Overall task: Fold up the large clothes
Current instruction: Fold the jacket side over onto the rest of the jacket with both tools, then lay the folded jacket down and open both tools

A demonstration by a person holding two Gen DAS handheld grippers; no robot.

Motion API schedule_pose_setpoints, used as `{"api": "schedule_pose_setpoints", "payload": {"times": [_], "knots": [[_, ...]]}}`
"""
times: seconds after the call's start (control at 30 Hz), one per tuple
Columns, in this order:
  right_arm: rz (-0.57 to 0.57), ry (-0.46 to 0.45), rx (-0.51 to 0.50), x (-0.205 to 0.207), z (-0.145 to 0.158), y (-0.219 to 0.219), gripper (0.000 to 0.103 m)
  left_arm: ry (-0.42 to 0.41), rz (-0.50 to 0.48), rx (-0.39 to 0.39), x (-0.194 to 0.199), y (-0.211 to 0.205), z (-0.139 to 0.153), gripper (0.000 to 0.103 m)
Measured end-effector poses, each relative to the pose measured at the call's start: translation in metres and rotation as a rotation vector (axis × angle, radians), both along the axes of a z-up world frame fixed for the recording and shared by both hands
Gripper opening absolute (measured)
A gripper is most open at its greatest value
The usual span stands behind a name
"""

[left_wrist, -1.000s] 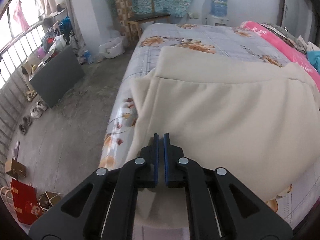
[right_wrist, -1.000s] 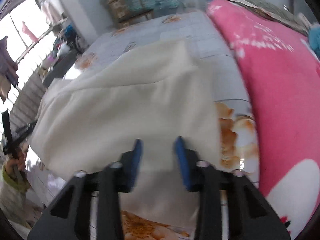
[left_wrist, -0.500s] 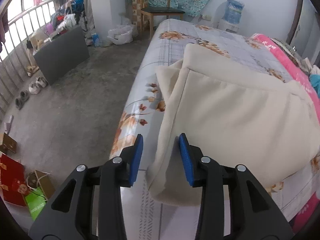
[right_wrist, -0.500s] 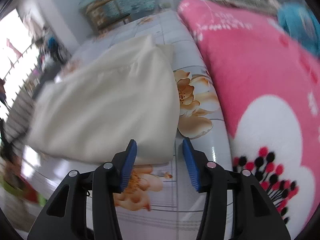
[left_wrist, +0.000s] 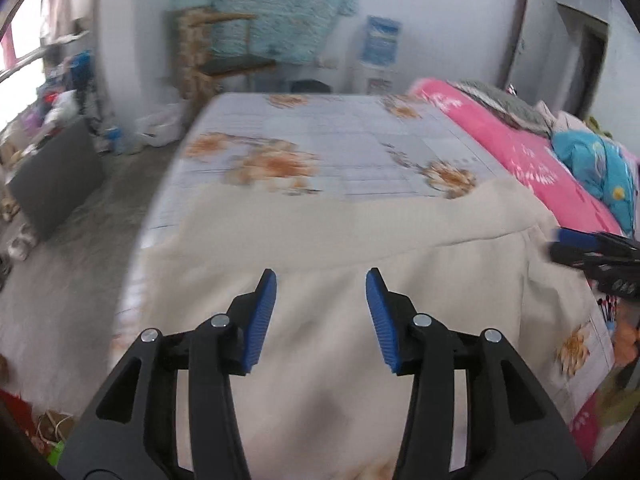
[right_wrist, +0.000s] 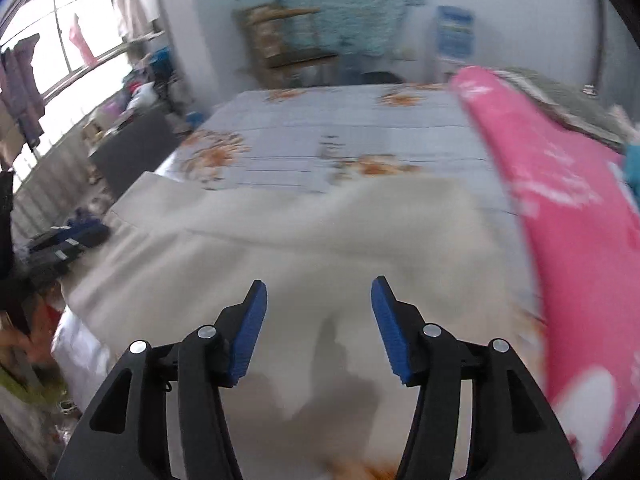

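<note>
Above cream garment [left_wrist: 320,360] | left claw [left_wrist: 320,316] released | right claw [right_wrist: 318,328] released, empty

I am in a lived-in bedroom at home. Ahead of my tools lies a bed [left_wrist: 332,136] spread with a pale sheet printed with orange flowers, and a pink quilt [left_wrist: 516,148] runs along its right side with a blue pillow [left_wrist: 596,168] on it. Beyond the bed's far end a wooden chair [left_wrist: 224,52] stands against the white wall, with a teal cloth [left_wrist: 276,4] hanging there and a water dispenser [left_wrist: 378,52] to its right. To my far left, laundry [right_wrist: 24,84] hangs at a barred window [right_wrist: 68,36], over a bare concrete floor [left_wrist: 80,232] with clutter piled along the wall.
</note>
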State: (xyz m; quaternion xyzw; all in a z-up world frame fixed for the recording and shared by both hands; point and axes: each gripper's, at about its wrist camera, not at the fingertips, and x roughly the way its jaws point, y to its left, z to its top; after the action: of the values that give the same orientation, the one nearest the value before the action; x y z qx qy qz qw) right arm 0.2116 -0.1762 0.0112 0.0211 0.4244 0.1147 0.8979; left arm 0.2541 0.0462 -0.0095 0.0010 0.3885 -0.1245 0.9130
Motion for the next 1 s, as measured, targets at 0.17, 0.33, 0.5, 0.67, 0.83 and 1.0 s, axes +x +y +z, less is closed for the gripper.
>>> {"api": "schedule_pose_setpoints", "payload": {"times": [0.17,0.33,0.5,0.67,0.83,1.0], "knots": [[0.056,0.023,-0.088,0.04,-0.037,0.041,0.055,0.061,0.017,0.125,0.03,-0.031,-0.042,0.048],[0.074,0.008,-0.138,0.04,-0.015,0.047,0.054,0.012,0.018,0.085,0.03,-0.019,-0.018,0.048],[-0.036,0.043,-0.148,0.084,-0.032,0.029,0.055,0.087,0.133,0.122,0.072,0.001,-0.033,0.055],[-0.114,0.069,-0.01,0.074,-0.027,-0.007,0.055,0.083,0.173,0.042,0.061,0.033,-0.022,0.059],[-0.232,0.036,0.008,0.023,-0.017,-0.055,0.056,0.102,0.198,0.061,0.028,0.067,-0.031,0.06],[-0.279,0.098,-0.041,0.002,-0.044,-0.071,0.056,0.1,0.236,0.083,0.005,0.078,-0.032,0.061]]}}
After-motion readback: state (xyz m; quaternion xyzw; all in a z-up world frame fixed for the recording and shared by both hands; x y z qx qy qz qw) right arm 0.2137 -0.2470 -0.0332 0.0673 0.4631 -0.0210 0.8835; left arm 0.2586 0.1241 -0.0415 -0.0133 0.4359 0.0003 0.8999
